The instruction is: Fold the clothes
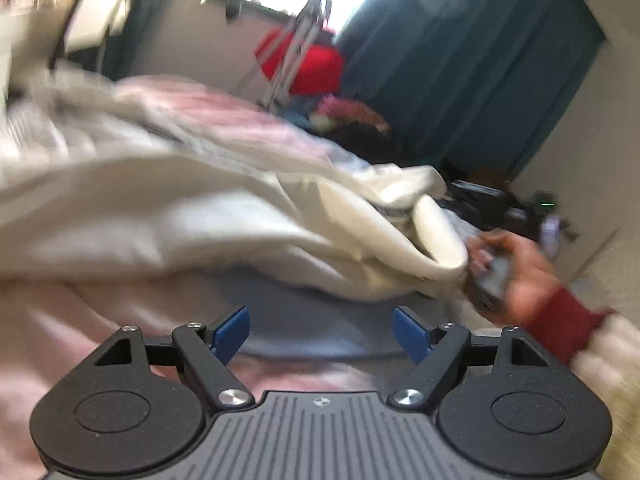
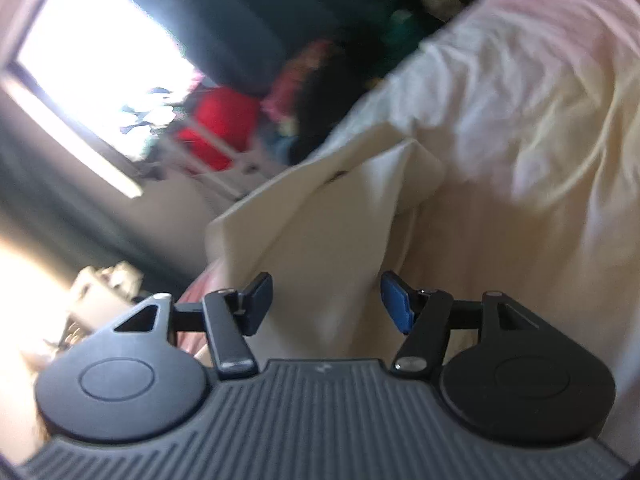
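A cream garment (image 1: 224,216) lies crumpled across the bed, blurred by motion. My left gripper (image 1: 321,332) hovers low in front of its near edge. Its blue pads (image 1: 230,334) stand wide apart, with only grey-blue bedding under the gap. At the garment's right end, a person's hand (image 1: 520,280) with a dark red cuff holds a dark tool against the cloth. In the right wrist view, a fold of the same cream garment (image 2: 320,240) runs down between the fingers of my right gripper (image 2: 326,306). The jaws stand apart, and the pads do not visibly pinch the cloth.
A pink striped bed cover (image 1: 208,108) lies under the garment. Beyond the bed are a red item on a drying rack (image 1: 308,64), a heap of coloured clothes (image 1: 352,116), teal curtains (image 1: 460,60) and a bright window (image 2: 100,60). Dark equipment (image 1: 484,196) sits at the bed's right.
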